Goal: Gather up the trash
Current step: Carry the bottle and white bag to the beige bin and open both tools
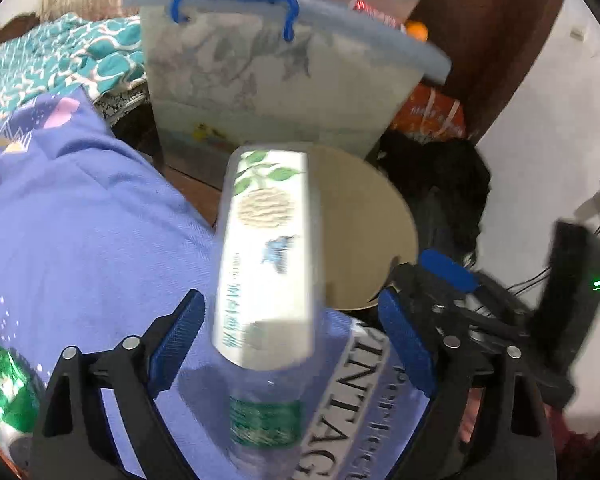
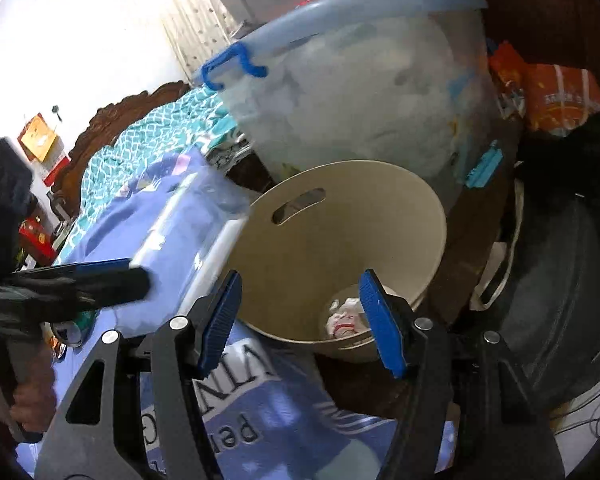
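In the left wrist view my left gripper (image 1: 290, 304) stands open. A white carton (image 1: 266, 256) with green leaves printed on it is between its fingers, blurred and clear of both pads. Under it is a clear bottle (image 1: 264, 420) with a green label, over the blue printed cloth (image 1: 80, 220). The beige bin (image 1: 364, 216) is just beyond. In the right wrist view my right gripper (image 2: 300, 280) is open and empty over the bin (image 2: 340, 208), which holds crumpled white paper (image 2: 342, 318). A blurred pale object (image 2: 196, 216) shows at the bin's left rim, beside my left gripper (image 2: 80, 280).
A big translucent storage tub (image 1: 276, 72) with blue handles stands behind the bin. Orange packets (image 1: 432, 112) and a black bag (image 1: 440, 184) lie to the right. A teal patterned blanket (image 1: 52, 60) covers the bed at left. A green foil wrapper (image 1: 4, 392) lies at the near left.
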Demonstrator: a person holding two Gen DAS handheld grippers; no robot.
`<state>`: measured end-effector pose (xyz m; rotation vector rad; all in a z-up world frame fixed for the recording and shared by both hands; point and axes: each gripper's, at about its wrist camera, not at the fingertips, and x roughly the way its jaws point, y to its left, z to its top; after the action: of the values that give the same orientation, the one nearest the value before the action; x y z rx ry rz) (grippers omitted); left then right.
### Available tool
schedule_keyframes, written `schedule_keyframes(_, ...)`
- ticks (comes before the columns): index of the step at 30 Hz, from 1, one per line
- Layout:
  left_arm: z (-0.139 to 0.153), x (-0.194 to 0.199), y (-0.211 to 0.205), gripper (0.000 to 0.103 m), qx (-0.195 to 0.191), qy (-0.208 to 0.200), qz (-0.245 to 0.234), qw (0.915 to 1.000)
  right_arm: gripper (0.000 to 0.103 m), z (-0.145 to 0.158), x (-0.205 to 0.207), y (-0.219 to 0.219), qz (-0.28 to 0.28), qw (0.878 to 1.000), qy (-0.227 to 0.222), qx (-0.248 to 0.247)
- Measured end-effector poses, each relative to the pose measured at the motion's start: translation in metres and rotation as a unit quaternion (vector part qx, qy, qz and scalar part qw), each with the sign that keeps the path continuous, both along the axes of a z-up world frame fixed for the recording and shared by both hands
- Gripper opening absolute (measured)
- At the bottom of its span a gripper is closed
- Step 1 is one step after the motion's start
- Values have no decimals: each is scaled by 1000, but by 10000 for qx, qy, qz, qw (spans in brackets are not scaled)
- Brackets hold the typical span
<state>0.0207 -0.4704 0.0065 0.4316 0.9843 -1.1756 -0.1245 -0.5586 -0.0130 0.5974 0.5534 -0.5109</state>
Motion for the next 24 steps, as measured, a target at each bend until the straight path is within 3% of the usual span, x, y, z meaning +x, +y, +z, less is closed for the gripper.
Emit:
schedule_keyframes(1,-5,-2,-2,81,124,-165,20,9998,63,1,-1,1,-24,10000,-36,-8)
schedule_keyframes(4,-15,-2,4,82,244,-143,35,9996,63,-1,-5,2,-102,9999,-54,4)
schedule_keyframes(5,-20,-2,5,76,300,-167,30,9994,63,-2,-6,2,-120,9999,-41,22)
schedule_keyframes(6,-25,-2,5,60,319,-132,-72,9994,63,-4,-8,1,-156,9999,-24,46)
schedule_keyframes(7,-27,-2,2,59,352,-133,-147,9992,63,-5,-10,0,-208,9998,-11,52)
schedule_keyframes(14,-13,-18,-61,61,441,-522,-751,9948,63,9,-33,-9,-691,9975,-20,-169)
schedule_keyframes(16,-6,-17,-70,80,460,-701,-616,9946,63,15,-43,-10,-861,9960,-85,-206)
schedule_keyframes(20,17,-8,-51,80,144,-562,-427,9974,63,24,-47,-4,-937,9951,-192,-252)
schedule_keyframes(24,46,6,14,80,-342,-522,-109,9980,63,32,-35,13,-726,9964,-339,-265)
